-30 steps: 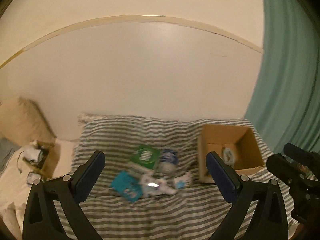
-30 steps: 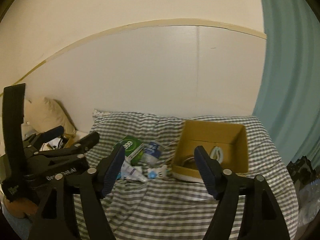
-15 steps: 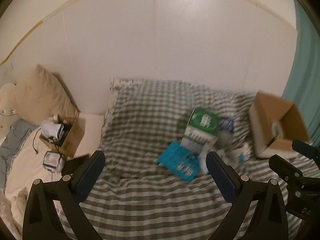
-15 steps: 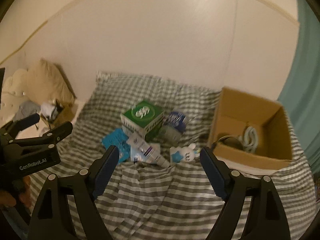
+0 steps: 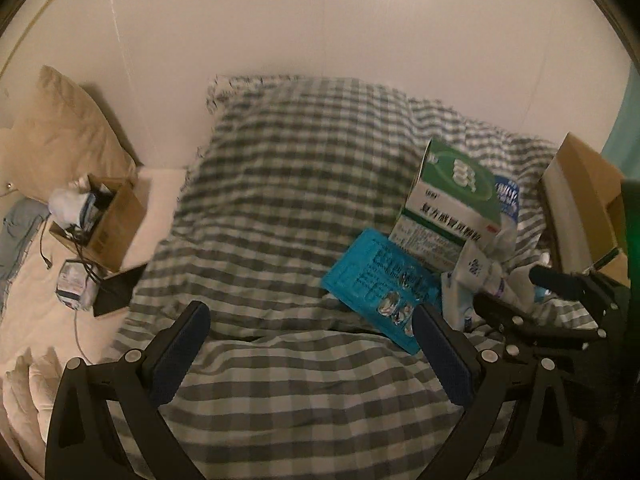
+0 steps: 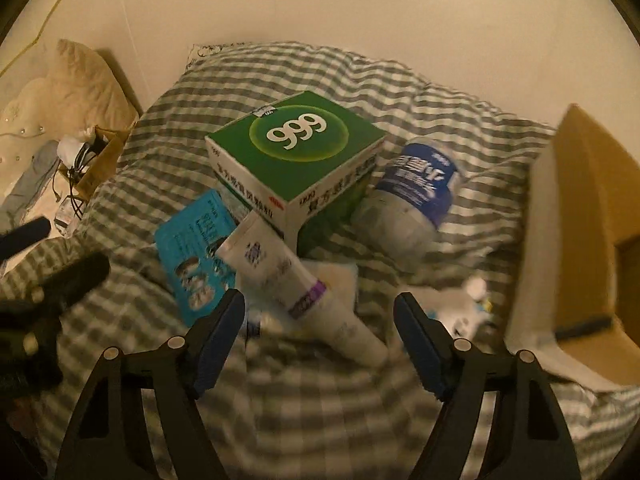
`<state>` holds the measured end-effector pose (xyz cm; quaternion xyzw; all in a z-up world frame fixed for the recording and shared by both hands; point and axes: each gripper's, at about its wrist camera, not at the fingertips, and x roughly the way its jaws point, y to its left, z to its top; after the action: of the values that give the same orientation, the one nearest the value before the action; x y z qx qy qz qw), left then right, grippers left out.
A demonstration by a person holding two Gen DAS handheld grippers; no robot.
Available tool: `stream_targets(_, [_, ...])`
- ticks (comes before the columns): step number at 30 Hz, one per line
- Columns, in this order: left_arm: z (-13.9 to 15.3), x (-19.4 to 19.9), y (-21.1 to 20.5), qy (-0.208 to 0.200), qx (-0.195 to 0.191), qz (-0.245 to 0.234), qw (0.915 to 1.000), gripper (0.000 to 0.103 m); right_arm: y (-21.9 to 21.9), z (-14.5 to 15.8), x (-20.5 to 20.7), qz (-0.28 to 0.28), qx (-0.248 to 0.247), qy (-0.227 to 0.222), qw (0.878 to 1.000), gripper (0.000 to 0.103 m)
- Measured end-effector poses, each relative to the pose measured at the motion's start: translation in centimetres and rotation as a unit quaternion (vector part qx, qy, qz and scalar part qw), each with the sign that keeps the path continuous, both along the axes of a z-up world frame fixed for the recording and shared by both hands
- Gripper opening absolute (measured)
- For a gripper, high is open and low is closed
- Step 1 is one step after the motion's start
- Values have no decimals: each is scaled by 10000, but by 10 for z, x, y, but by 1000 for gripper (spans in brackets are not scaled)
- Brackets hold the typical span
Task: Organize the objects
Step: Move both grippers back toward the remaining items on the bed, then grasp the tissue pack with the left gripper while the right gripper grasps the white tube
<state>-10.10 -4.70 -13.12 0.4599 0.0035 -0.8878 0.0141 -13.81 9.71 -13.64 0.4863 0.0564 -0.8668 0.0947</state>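
A pile lies on the grey checked bedspread: a green and white "999" box, a blue flat packet, a white tube, a blue-labelled bottle and a small white toy. A cardboard box stands to their right. My right gripper is open and empty, its jaws on either side of the tube's lower end. My left gripper is open and empty over bare bedspread, left of the blue packet and green box.
A beige pillow leans on the wall at the left. A small cardboard box of clutter with cables sits on a white sheet beside the bedspread. A teal curtain edge is at the right.
Both grippers have moved down and closer to the bed. The pile now fills the right wrist view, and the left view has swung left. Both stay open.
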Motion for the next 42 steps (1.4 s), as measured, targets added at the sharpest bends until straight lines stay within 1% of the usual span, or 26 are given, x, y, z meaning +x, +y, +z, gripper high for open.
stream_targets(1, [-4, -3, 2, -51, -8, -1, 10000, 103, 0, -3, -2, 15, -4, -39, 10000, 74])
stream_targets(2, [-8, -5, 3, -97, -18, 3, 10000, 103, 0, -9, -6, 34, -19, -112, 9999, 67])
stream_targets(3, [-12, -7, 5, -153, -19, -1, 9999, 103, 2, -15, -8, 79, -97, -200, 9997, 64])
stream_targets(4, [-15, -9, 7, -197, -26, -1, 9998, 103, 3, -19, -8, 125, -220, -247, 9994, 56])
stream_targets(5, [-18, -11, 9, -257, -52, -1, 9997, 103, 5, -19, -8, 133, -256, -241, 9993, 53])
stream_targets(6, [-21, -13, 12, -308, -85, -12, 9995, 103, 7, -17, -6, 121, -291, -193, 9993, 49])
stream_targets(8, [-26, -14, 17, -364, -149, -62, 9992, 103, 11, -11, -2, 113, -423, -68, 9990, 35])
stream_targets(10, [-27, -13, 23, -369, -255, -117, 9989, 103, 17, -2, 3, 101, -559, 102, 9983, 29])
stream_targets(13, [-25, -12, 30, -331, -349, -199, 9986, 103, 25, 15, 12, 55, -661, 368, 9971, 23])
stream_targets(16, [-22, -13, 38, -295, -302, -294, 9987, 103, 32, 33, 20, 51, -680, 549, 9962, 19])
stream_targets(18, [-21, -15, 46, -286, -217, -380, 9986, 103, 37, 46, 23, 28, -692, 642, 9955, 19])
stream_targets(21, [-22, -19, 63, -309, -139, -540, 9980, 103, 47, 57, 26, -58, -702, 711, 9950, 19])
stream_targets(25, [-29, -25, 87, -361, -6, -781, 9963, 103, 61, 58, 24, -270, -631, 689, 9953, 19])
stream_targets(29, [-44, -37, 105, -564, 445, -906, 9933, 103, 78, 53, 20, -494, -660, 617, 9947, 19])
stream_targets(30, [-47, -39, 109, -602, 456, -941, 9927, 103, 80, 52, 19, -515, -637, 605, 9948, 19])
stream_targets(33, [-55, -44, 122, -626, 252, -1087, 9918, 103, 84, 48, 19, -538, -637, 581, 9948, 19])
stream_targets(35, [-57, -45, 131, -605, 215, -1281, 9897, 97, 86, 46, 18, -535, -660, 579, 9947, 19])
stream_targets(36, [-58, -45, 135, -613, 187, -1357, 9887, 87, 86, 46, 17, -531, -663, 576, 9947, 19])
stream_targets(37, [-60, -45, 139, -653, 130, -1444, 9873, 86, 86, 45, 17, -528, -665, 570, 9948, 19])
stream_targets(39, [-61, -43, 143, -616, 35, -1479, 9871, 85, 86, 45, 17, -524, -664, 560, 9948, 19])
stream_targets(42, [-57, -39, 143, -571, 6, -1469, 9875, 83, 85, 45, 18, -521, -629, 552, 9951, 19])
